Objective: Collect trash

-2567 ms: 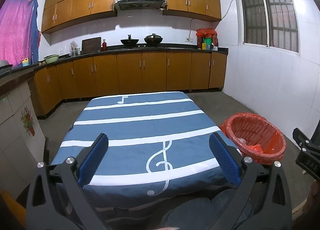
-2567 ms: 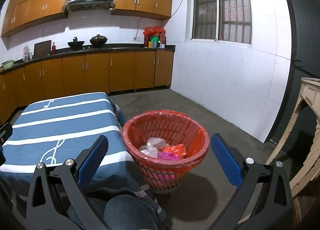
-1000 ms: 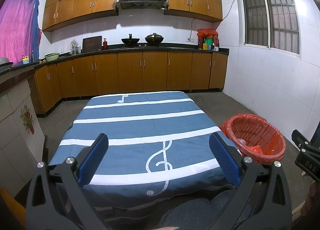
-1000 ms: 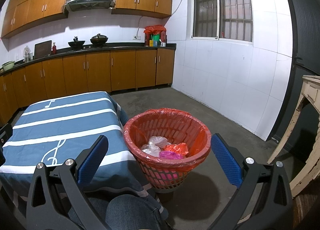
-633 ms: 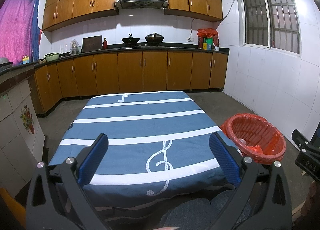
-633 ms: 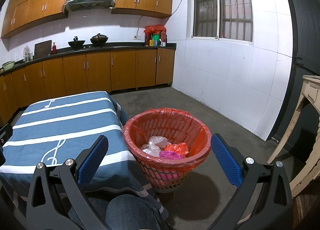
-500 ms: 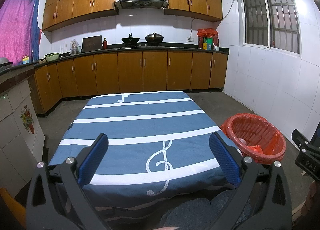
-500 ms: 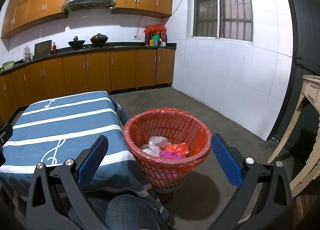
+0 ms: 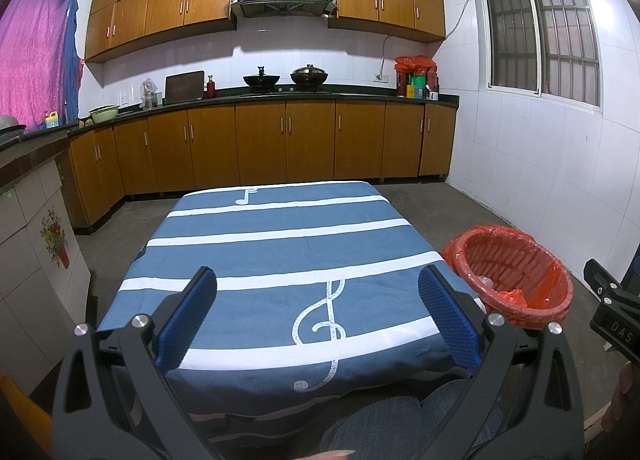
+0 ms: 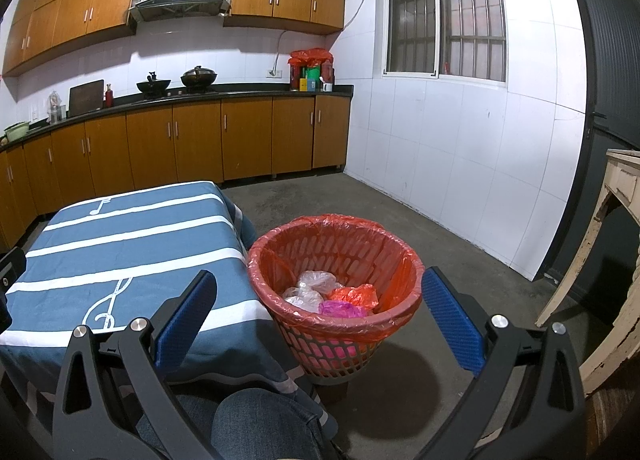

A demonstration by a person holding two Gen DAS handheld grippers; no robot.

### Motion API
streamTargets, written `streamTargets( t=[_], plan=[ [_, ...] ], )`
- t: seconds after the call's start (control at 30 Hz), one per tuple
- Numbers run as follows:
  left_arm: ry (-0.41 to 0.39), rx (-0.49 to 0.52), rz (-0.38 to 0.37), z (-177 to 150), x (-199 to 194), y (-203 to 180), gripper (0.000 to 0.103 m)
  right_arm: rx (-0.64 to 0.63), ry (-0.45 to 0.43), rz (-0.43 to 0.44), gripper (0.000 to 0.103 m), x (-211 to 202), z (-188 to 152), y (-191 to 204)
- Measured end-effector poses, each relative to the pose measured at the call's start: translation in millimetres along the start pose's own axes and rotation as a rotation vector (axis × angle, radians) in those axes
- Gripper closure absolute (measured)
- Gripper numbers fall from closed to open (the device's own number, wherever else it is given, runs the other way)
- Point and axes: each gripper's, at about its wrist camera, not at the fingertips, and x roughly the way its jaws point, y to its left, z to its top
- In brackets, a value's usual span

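A red basket with a red liner (image 10: 404, 260) stands on the floor right of the table; it also shows in the left wrist view (image 9: 516, 260). Inside it lie clear, orange and pink plastic bags (image 10: 332, 294). My left gripper (image 9: 318, 312) is open and empty above the near end of the blue striped tablecloth (image 9: 280, 244). My right gripper (image 10: 320, 316) is open and empty, held just before the basket's near rim. No loose trash shows on the cloth.
Wooden cabinets and a dark counter (image 9: 280, 94) with pots run along the back wall. A worn wooden table (image 10: 616, 220) stands at the right. The person's knee (image 10: 260, 424) is below the grippers. Grey concrete floor (image 10: 320, 196) lies beyond the basket.
Nothing has visibly changed beyond a very slight camera drift; both grippers stay open and in place.
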Motion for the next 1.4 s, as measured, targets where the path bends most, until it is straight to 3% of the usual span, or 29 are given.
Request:
streamTargets(
  t=[1.4],
  plan=[
    [0.014,0.004,-0.001,-8.7,5.6,3.1,0.004,0.002,0.005,0.002,0.002,0.7,1.1,-1.0]
  ],
)
